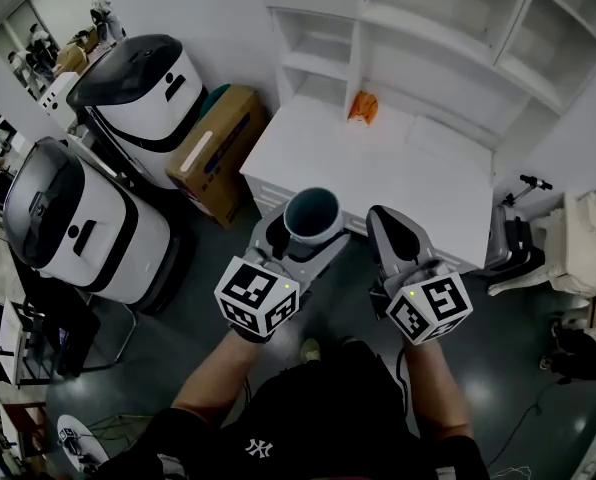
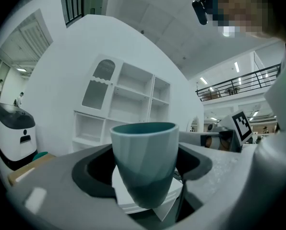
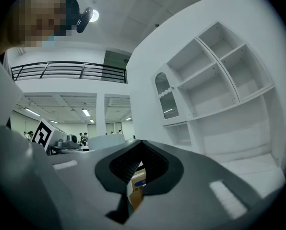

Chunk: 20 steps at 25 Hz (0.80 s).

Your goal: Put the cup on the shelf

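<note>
A teal cup (image 1: 312, 214) stands upright between the jaws of my left gripper (image 1: 300, 230), held in the air in front of the white desk (image 1: 398, 173). In the left gripper view the cup (image 2: 145, 162) fills the gap and both pads press its sides. My right gripper (image 1: 390, 230) hovers beside it to the right, jaws closed with nothing held; in its own view the right gripper (image 3: 139, 170) shows the pads meeting. The white shelf unit (image 1: 448, 38) rises behind the desk, with open compartments (image 2: 128, 97).
An orange object (image 1: 363, 106) lies at the back of the desk. Two white robots (image 1: 143, 88) and a cardboard box (image 1: 218, 148) stand on the left. A black stand (image 1: 513, 238) sits right of the desk. People stand far left.
</note>
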Each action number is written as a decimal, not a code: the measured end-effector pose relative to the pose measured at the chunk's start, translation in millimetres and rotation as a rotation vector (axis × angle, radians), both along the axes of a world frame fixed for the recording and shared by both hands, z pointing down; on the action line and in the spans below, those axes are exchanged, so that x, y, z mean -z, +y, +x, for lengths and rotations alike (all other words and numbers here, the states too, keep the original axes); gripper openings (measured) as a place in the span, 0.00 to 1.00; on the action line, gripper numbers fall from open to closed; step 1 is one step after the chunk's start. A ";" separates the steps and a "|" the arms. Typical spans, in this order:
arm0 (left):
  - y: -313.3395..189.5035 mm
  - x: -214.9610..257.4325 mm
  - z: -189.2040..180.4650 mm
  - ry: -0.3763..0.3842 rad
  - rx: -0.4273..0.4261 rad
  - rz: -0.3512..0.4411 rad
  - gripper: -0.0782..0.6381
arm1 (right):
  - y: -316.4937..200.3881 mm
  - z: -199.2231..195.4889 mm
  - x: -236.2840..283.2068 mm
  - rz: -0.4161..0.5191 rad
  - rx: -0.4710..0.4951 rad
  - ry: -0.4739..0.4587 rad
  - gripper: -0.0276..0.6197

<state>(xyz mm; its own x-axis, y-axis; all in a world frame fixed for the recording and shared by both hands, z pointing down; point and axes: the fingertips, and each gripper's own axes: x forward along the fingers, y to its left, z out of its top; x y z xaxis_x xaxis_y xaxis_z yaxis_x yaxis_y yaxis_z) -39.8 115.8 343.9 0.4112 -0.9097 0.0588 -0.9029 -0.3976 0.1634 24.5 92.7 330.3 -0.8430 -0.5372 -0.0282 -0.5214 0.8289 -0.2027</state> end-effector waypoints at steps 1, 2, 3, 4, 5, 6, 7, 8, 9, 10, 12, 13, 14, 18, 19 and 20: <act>-5.1 -1.4 -2.3 -0.001 -0.003 -0.001 0.63 | -4.8 -3.3 -1.2 -0.002 -0.001 0.001 0.06; -10.9 -2.7 -4.5 -0.003 -0.003 -0.003 0.63 | -10.5 -6.4 -2.4 -0.004 -0.001 0.001 0.06; -17.4 -3.6 -6.9 -0.005 -0.002 -0.004 0.63 | -16.9 -9.4 -3.5 -0.005 -0.001 0.000 0.06; -24.5 -4.3 -9.4 -0.006 0.001 -0.005 0.63 | -23.9 -12.5 -4.3 -0.006 0.001 -0.003 0.06; -31.5 -5.0 -11.8 -0.009 0.004 -0.006 0.63 | -31.0 -15.7 -5.1 -0.007 0.004 -0.007 0.06; -38.0 -6.3 -14.1 -0.012 0.008 -0.009 0.63 | -37.8 -19.2 -6.2 -0.008 0.006 -0.009 0.06; -44.0 -8.0 -16.7 -0.016 0.011 -0.013 0.63 | -44.1 -23.0 -7.5 -0.010 0.010 -0.010 0.06; -50.0 -9.9 -19.9 -0.019 0.015 -0.018 0.63 | -50.1 -27.4 -8.6 -0.010 0.014 -0.010 0.06; -56.3 -11.7 -23.8 -0.023 0.021 -0.023 0.63 | -56.5 -32.5 -8.8 -0.008 0.021 -0.012 0.06; -63.5 -12.8 -28.2 -0.027 0.028 -0.026 0.63 | -63.7 -38.0 -8.2 -0.005 0.030 -0.016 0.06; -80.9 -13.5 -36.2 -0.035 0.040 -0.030 0.63 | -81.8 -47.5 -6.3 -0.001 0.048 -0.026 0.06; -91.0 -13.4 -39.0 -0.040 0.045 -0.031 0.63 | -92.5 -50.7 -5.7 -0.002 0.055 -0.031 0.06; -101.7 -13.4 -40.8 -0.045 0.050 -0.033 0.63 | -103.8 -52.7 -5.5 -0.005 0.061 -0.035 0.06; -143.6 -16.5 -45.1 -0.050 0.074 -0.050 0.63 | -146.7 -57.3 -6.2 -0.018 0.086 -0.041 0.06; -153.4 -17.6 -46.4 -0.047 0.079 -0.055 0.63 | -156.2 -58.4 -6.5 -0.020 0.091 -0.040 0.06; -163.0 -18.6 -47.4 -0.043 0.081 -0.058 0.63 | -165.7 -59.1 -6.8 -0.022 0.095 -0.040 0.06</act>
